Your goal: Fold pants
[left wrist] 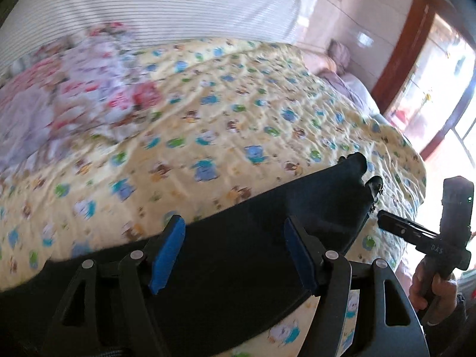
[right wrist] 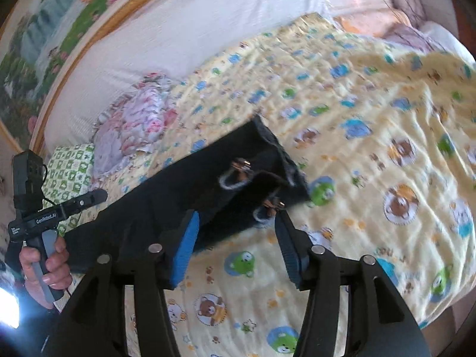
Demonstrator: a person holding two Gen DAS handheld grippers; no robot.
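Black pants [left wrist: 238, 238] lie stretched flat across the near part of a yellow cartoon-print bedspread [left wrist: 226, 113]. In the right wrist view the pants [right wrist: 166, 196] end at the waistband with white drawstrings [right wrist: 235, 183]. My left gripper [left wrist: 233, 255] is open, its blue pads [left wrist: 166, 255] hovering over the middle of the pants. My right gripper [right wrist: 238, 247] is open just before the waistband end, over the bedspread [right wrist: 372, 136]. Each gripper shows in the other's view, hand-held: the right one [left wrist: 416, 232], the left one [right wrist: 59, 208].
A crumpled floral cloth [left wrist: 74, 89] lies at the far left of the bed, also in the right wrist view [right wrist: 134, 125]. A white striped headboard cushion [left wrist: 166, 9] is behind. A green checked pillow [right wrist: 71, 169] sits left. A window with a wooden frame [left wrist: 410, 47] is right.
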